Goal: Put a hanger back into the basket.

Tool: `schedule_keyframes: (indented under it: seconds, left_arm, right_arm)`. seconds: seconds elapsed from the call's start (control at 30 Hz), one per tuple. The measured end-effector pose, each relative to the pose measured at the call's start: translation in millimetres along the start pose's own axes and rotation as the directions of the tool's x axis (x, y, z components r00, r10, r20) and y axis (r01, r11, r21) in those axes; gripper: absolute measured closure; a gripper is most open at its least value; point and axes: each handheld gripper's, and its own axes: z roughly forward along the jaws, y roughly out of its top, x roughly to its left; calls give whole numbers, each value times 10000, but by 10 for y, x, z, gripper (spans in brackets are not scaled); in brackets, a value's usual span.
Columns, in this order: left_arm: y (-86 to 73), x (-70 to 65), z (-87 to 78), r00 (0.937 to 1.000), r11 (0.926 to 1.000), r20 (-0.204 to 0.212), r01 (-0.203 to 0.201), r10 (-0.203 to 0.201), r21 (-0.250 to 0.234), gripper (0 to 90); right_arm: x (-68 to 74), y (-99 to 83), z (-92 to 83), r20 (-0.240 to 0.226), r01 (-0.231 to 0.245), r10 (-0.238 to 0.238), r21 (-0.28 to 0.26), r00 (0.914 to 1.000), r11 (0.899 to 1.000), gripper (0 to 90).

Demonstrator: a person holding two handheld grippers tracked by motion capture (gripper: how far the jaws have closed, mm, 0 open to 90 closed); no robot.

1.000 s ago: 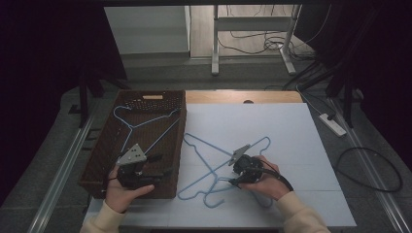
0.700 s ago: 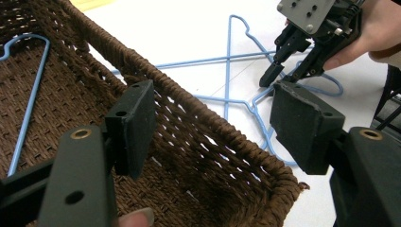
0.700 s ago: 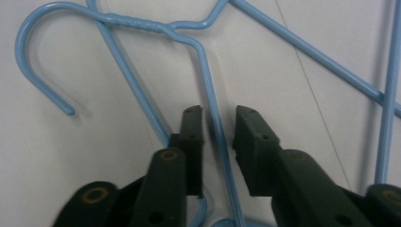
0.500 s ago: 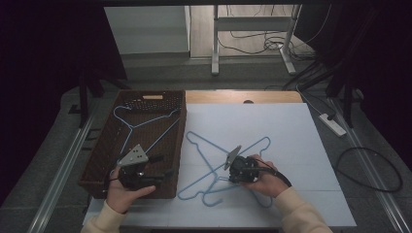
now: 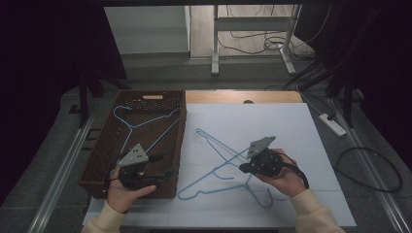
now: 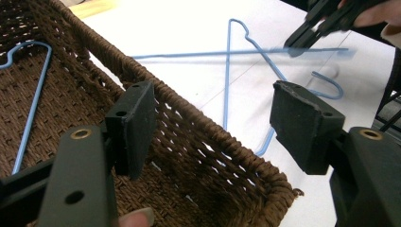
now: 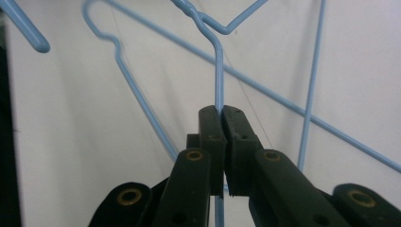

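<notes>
Hangers (image 5: 218, 167) lie crossed on our desk (image 5: 301, 126), so our right hand-held gripper (image 7: 221, 113) pinches one wire, while our left hand-held gripper (image 6: 213, 123) waits wide near the basket (image 5: 109, 145).

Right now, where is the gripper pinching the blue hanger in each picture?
High view: right gripper lower right, over the white sheet.
Left gripper view: right gripper in top right corner.
Right gripper view: right gripper rising from bottom centre, shut.
Shared landmark: the blue hanger it pinches.

Cream sleeves (image 5: 311, 213) — black grippers, brass-ringed screw holes, grey three-cornered top plates (image 5: 133, 156), black cable.
</notes>
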Motion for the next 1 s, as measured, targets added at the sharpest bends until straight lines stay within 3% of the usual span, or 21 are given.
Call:
schedule_keyframes:
  seconds: [0.2, 0.3, 0.57, 0.77, 1.0]
  left_arm:
    - [57, -24, 33, 9999, 10000, 151, -40, 41, -74, 328]
    - [99, -41, 57, 9998, 9998, 117, -173, 174, -70, 328]
    - [273, -118, 194, 9977, 9980, 264, -627, 628, -44, 319]
    - [472, -189, 368, 9931, 9943, 489, -1061, 1066, -123, 300]
    - [634, -235, 617, 9864, 9887, 718, -1493, 1479, 152, 279]
  right_arm:
    - [-23, -62, -262, -524, -531, 476, -1093, 9975, 9926, 880]
    - [5, -88, -360, -875, -612, 492, -1401, 9949, 9882, 880]
    - [63, -166, -578, -1523, -952, 666, -1883, 9861, 9775, 880]
    - [46, -245, -671, -1898, -1195, 818, -1966, 9784, 9732, 880]
    - [38, -284, -700, -2289, -1332, 870, -1953, 9696, 9717, 880]
